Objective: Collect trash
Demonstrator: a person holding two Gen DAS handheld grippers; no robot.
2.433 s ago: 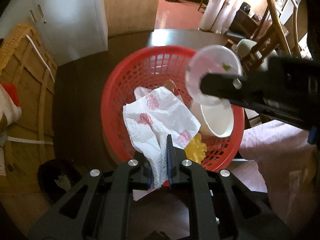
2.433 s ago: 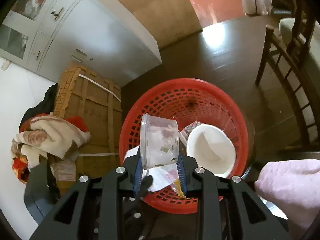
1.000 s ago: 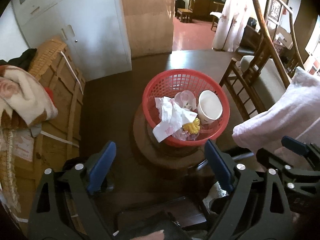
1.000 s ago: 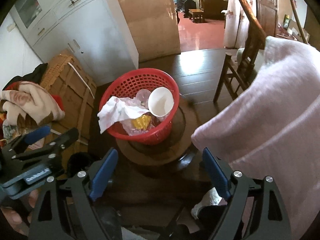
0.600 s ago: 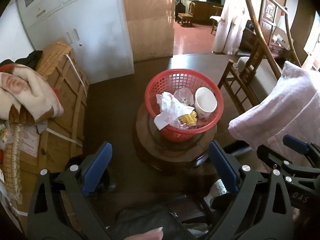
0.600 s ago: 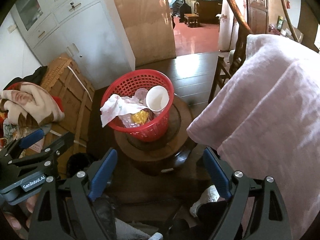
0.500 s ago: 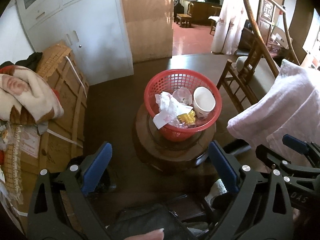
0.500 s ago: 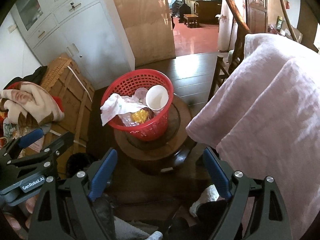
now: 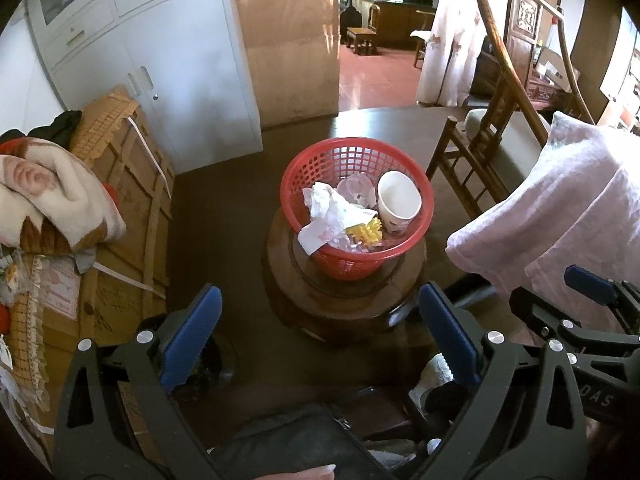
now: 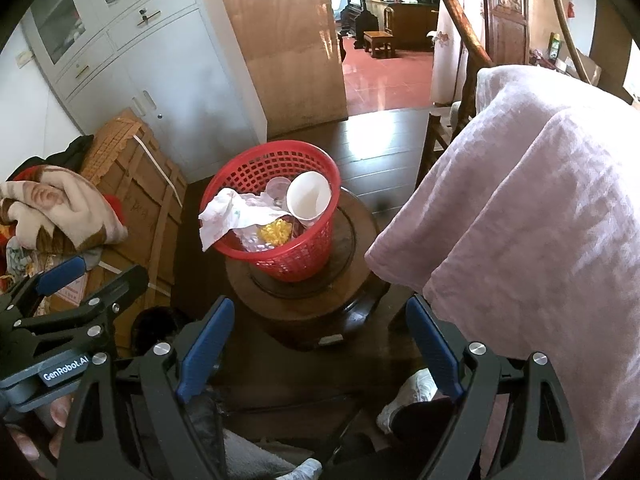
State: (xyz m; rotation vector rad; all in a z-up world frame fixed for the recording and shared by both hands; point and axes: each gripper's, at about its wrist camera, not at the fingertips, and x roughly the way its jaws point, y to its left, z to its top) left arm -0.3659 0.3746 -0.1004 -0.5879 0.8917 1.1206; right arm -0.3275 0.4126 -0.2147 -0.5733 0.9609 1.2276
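A dim room with a dark wooden floor point(image 9: 224, 216). On the left, a tall white cabinet point(image 9: 160, 60) stands against the wall, with strapped cardboard boxes point(image 9: 132, 216) in front of it and a folded blanket point(image 9: 56, 196) on top of them. A plain wooden panel point(image 9: 288, 40) flanks a doorway to a brighter room with a red tiled floor point(image 9: 376, 76). On the right are a wooden chair point(image 9: 480, 148) and a pale pink cloth point(image 10: 532, 216). A round wooden stool point(image 9: 344, 292) sits mid-floor.

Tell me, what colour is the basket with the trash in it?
Red. The basket shows best in the left wrist view.
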